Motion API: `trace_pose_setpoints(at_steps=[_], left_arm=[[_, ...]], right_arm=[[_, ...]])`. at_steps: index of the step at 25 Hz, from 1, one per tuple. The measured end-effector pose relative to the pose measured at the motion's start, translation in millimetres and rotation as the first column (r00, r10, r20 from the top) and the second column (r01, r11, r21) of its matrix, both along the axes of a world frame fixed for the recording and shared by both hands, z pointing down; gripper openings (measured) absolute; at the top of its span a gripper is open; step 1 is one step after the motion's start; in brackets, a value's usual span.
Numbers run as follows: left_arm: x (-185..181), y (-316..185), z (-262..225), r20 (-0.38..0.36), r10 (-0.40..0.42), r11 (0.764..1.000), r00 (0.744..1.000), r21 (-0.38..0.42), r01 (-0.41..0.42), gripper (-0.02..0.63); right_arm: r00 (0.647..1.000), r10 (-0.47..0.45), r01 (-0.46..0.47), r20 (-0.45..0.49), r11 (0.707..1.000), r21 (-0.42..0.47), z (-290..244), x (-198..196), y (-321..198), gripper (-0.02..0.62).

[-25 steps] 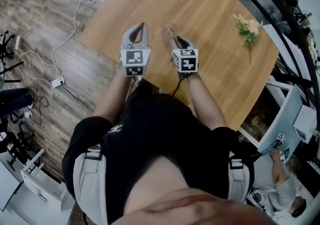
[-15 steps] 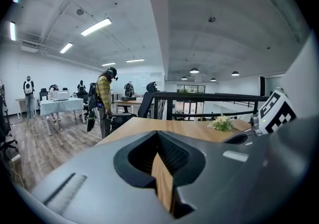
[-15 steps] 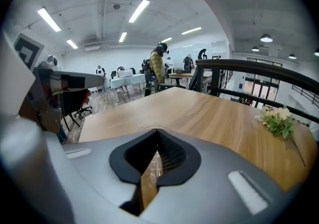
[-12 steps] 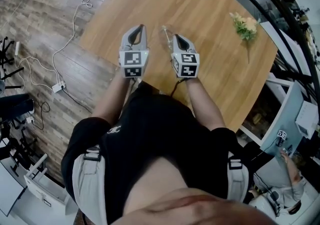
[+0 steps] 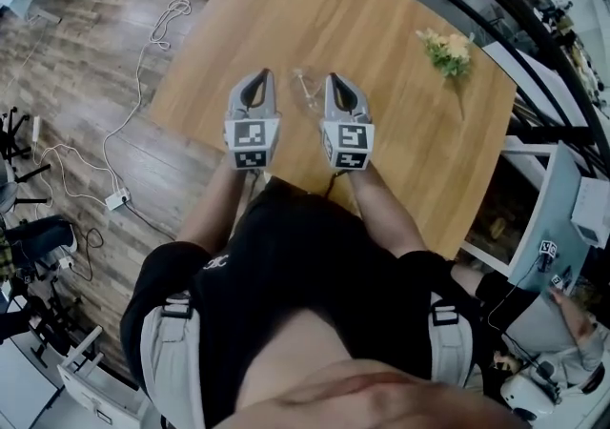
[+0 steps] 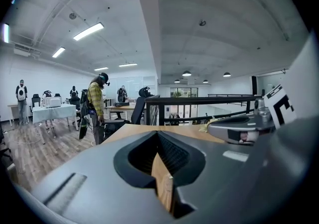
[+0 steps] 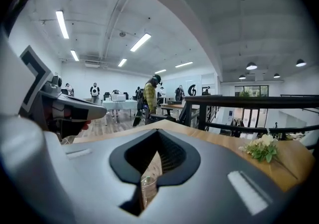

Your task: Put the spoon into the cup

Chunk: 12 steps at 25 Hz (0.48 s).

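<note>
We hold both tongs clenched on nothing, left gripper [image 5: 266, 74] and right gripper [image 5: 335, 79], mid-frame over the table [image 5: 400, 151]. The clear cup [image 5: 306, 91] stands between them. We cannot tell whether the spoon is inside. Flowers [image 5: 446, 51] lie upper right.

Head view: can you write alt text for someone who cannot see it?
Seen from above, a person holds the left gripper and right gripper, both with jaws together, at the near edge of a wooden table, a clear cup between them. A sprig of flowers lies farther right; cables trail over the floor.
</note>
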<state>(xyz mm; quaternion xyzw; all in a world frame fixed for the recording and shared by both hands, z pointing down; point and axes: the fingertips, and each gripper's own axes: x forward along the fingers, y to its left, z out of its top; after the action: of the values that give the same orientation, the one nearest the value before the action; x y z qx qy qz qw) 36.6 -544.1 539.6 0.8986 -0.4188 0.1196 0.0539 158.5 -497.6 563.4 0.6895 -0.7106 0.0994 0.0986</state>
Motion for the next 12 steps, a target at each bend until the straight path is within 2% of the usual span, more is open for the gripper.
trace_pose_setpoints(at_steps=[9, 12], left_arm=[[22.1, 32.2, -28.9, -0.001, 0.05, 0.996, 0.999, 0.077, -0.05, 0.012], [28.0, 45.1, -33.3, -0.003, 0.064, 0.994, 0.998, 0.085, -0.064, 0.012]], right_arm=[[0.997, 0.075, -0.068, -0.03, 0.982, 0.176, -73.1, 26.0, 59.0, -0.003], [0.993, 0.116, -0.114, -0.001, 0.974, 0.197, -78.8, 40.7, 79.3, -0.003]])
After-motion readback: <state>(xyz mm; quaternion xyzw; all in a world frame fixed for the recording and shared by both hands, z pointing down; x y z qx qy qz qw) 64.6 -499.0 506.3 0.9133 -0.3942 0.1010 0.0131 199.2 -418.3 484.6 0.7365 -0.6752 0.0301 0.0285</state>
